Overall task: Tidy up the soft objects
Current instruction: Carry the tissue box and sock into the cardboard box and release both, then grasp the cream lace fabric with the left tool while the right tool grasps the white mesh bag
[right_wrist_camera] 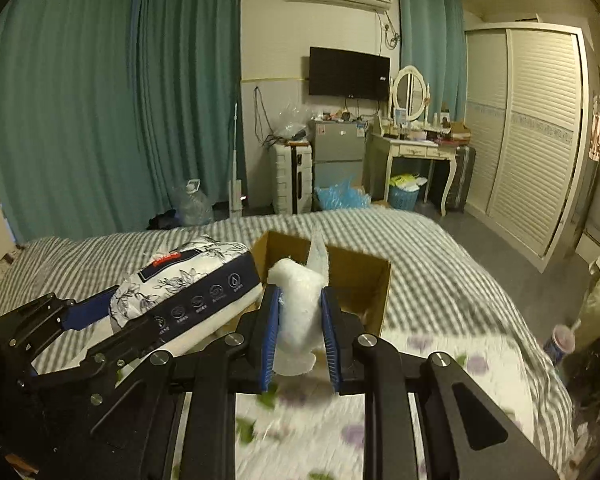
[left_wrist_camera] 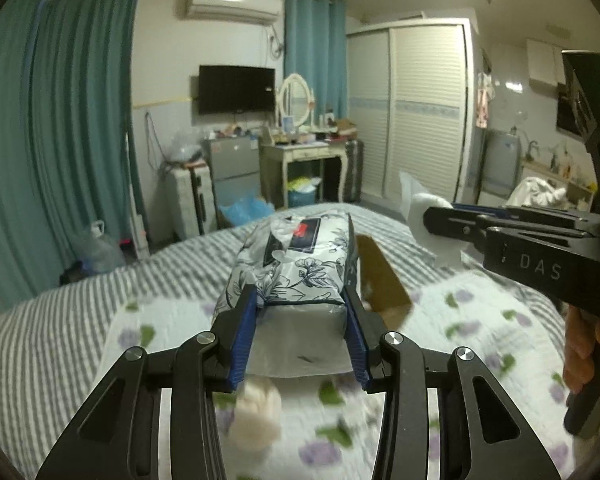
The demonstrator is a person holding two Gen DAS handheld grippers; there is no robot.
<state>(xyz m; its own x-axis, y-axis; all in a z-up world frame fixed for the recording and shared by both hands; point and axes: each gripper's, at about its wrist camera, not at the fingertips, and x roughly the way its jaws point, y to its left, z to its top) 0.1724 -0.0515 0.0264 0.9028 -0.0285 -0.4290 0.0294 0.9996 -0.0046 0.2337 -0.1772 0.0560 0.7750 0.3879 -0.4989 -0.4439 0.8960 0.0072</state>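
1. Bedding, floral quilt (right_wrist_camera: pixel 380 420) over striped sheet (right_wrist_camera: pixel 440 248), lay under both jaws.
2. Left gripper (left_wrist_camera: pixel 300 312) clamped the tissue pack (left_wrist_camera: pixel 296 264); right gripper (right_wrist_camera: pixel 300 320) pinched a white wad (right_wrist_camera: pixel 300 300).
3. Just beyond stood the cardboard box (right_wrist_camera: pixel 364 276); neither item looked boxed yet.

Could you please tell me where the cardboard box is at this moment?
The cardboard box sits open on the striped bed, straight ahead in the right wrist view, just behind the white soft item in the right gripper and right of the floral tissue pack.
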